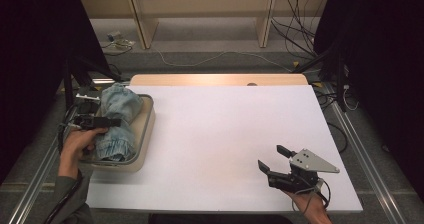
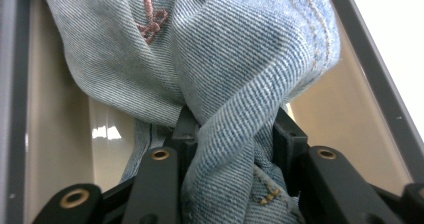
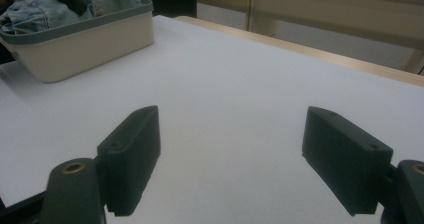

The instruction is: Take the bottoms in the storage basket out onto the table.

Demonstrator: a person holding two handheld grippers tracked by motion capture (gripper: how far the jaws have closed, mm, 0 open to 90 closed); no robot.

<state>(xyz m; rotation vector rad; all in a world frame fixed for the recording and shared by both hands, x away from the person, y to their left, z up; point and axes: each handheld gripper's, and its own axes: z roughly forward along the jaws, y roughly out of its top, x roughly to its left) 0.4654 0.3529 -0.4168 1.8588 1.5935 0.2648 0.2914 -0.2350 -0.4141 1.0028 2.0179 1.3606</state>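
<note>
Currently, the left gripper reaches over the beige basket at the left edge of the table, its jaws pinched on a fold of the light-blue jeans. In the left gripper view, the bunched jeans pass between the two black jaws, which press on the fabric from both sides, with the basket wall behind. The rest of the jeans lies inside the basket. The right gripper sits near the table's front right corner, well apart from the basket, jaws spread wide with nothing between them.
</note>
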